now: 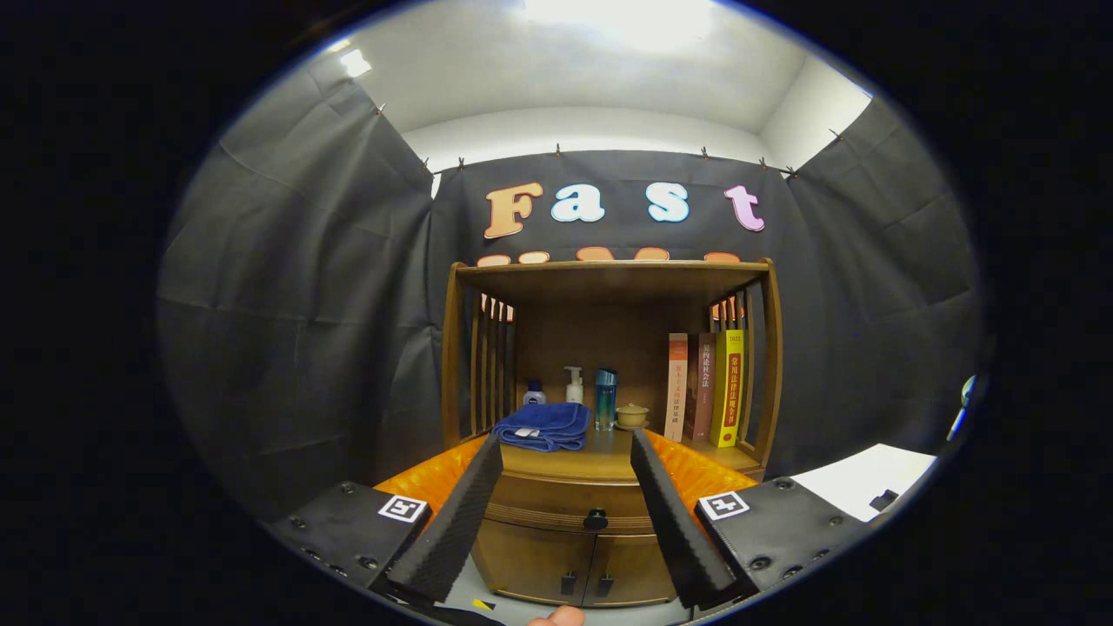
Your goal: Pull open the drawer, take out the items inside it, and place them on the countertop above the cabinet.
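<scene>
The gripper point(565, 461) is spread wide, holding nothing, short of the closed drawer point(569, 506) and its knob point(596, 519). On the countertop point(609, 456) sit a folded blue towel point(543, 426), bottles point(574, 385), what looks like a small lidded cup point(631, 416) and books point(706, 387).

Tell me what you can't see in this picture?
- Inside the drawer: hidden in the gripper view, its front is shut behind the knob.
- Cabinet doors: bottoms cut off at the edge.
- Bottles: too small to tell.
The gripper is open, touching nothing.
</scene>
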Demonstrator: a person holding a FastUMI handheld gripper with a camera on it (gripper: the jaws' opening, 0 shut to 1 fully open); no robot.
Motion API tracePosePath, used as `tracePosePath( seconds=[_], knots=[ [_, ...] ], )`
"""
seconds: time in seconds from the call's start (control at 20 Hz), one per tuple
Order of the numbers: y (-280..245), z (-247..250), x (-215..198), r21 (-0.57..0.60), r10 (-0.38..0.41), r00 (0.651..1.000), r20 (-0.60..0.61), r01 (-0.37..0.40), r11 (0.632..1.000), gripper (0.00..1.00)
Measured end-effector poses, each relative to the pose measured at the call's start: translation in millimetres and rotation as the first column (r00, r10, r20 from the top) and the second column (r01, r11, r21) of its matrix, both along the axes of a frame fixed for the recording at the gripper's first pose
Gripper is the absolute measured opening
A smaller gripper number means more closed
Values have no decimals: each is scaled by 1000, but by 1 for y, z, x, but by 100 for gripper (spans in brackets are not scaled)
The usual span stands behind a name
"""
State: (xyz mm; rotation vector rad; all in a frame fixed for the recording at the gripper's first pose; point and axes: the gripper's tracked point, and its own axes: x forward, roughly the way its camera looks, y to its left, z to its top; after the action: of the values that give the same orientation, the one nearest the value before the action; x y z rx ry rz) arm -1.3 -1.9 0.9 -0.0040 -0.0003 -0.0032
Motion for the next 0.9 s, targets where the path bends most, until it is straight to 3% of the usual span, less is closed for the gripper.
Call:
tracePosePath(
  seconds=[0.5, 0.65, 0.9],
  knots=[
    [-4, 1, 4, -9, -10, 1000, 5, 10, 1000, 98],
    [-5, -5, 19, -3, -2, 1000, 16, 2, 1000, 98],
    [-32, -42, 50, -13, -62, 998, 32, 63, 998, 98]
  ],
)
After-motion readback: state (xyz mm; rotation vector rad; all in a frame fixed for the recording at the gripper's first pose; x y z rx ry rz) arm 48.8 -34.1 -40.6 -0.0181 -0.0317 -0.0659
